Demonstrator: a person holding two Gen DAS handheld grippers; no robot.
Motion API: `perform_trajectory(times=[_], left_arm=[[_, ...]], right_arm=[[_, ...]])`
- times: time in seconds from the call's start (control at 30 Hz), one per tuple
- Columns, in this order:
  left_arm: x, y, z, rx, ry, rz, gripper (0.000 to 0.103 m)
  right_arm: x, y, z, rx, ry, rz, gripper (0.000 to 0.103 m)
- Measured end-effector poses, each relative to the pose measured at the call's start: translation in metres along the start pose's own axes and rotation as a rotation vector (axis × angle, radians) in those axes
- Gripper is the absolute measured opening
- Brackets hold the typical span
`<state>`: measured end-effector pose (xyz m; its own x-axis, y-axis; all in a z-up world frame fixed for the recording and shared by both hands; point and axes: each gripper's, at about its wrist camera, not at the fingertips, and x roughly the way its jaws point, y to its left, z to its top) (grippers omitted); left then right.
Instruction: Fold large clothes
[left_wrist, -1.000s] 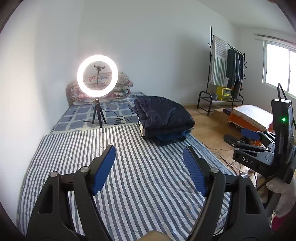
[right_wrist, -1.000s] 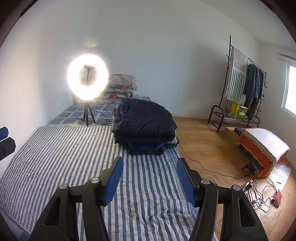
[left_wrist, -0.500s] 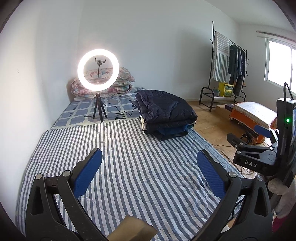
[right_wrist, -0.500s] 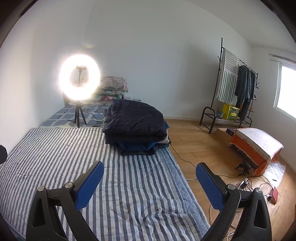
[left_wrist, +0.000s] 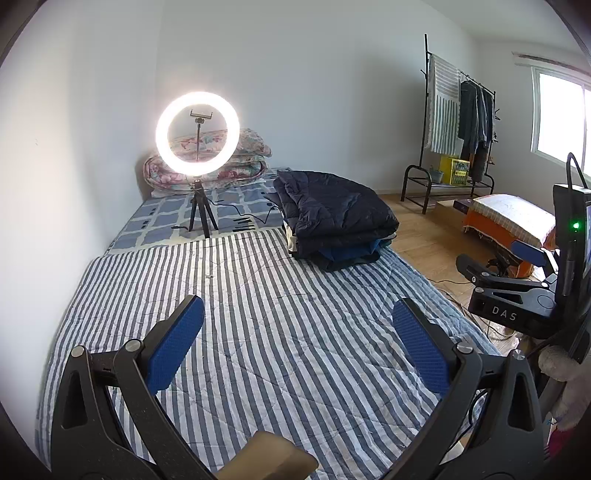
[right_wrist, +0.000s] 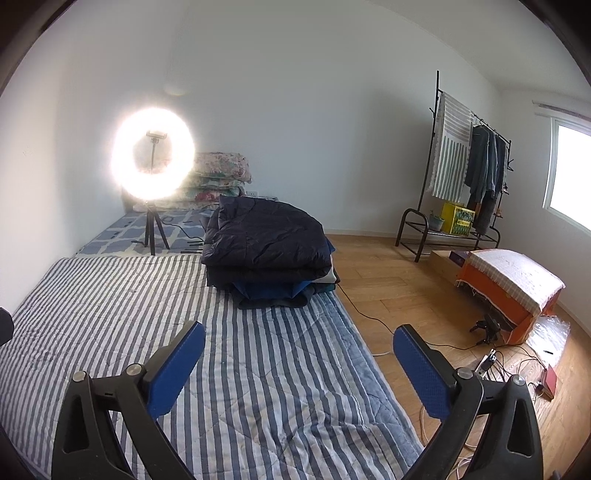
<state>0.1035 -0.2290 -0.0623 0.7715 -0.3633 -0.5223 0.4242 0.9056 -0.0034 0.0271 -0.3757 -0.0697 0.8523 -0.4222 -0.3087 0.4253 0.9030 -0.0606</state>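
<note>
A stack of folded dark clothes (left_wrist: 334, 225) (right_wrist: 267, 251), topped by a navy padded jacket, rests on the far right part of the blue-and-white striped quilt (left_wrist: 258, 332) (right_wrist: 110, 306) covering the mattress. My left gripper (left_wrist: 297, 315) hovers over the quilt's near half, jaws wide open with nothing between the blue pads. My right gripper (right_wrist: 299, 341) hangs over the quilt's right edge, also wide open and empty. In the left wrist view the right gripper (left_wrist: 517, 280) shows at the right edge, held by a gloved hand (left_wrist: 565, 373).
A lit ring light on a tripod (left_wrist: 198, 133) (right_wrist: 153, 162) stands at the head of the bed before floral bedding (left_wrist: 243, 155). Right of the bed are wooden floor, a clothes rack (right_wrist: 469, 173), an orange covered box (right_wrist: 513, 284) and cables (right_wrist: 498, 365).
Both grippers' jaws have spread from partly open to wide open. A tan object has come into view at the bottom edge of the left wrist view.
</note>
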Motion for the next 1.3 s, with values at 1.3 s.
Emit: perform_trajectory(times=[1.3], left_arm=[[0.0009,-0.0002,-0.0008,-0.001,-0.002,-0.007,0.103]], right_arm=[[0.0019,-0.0010,-0.0003,0.019,0.001,0.004,0.103]])
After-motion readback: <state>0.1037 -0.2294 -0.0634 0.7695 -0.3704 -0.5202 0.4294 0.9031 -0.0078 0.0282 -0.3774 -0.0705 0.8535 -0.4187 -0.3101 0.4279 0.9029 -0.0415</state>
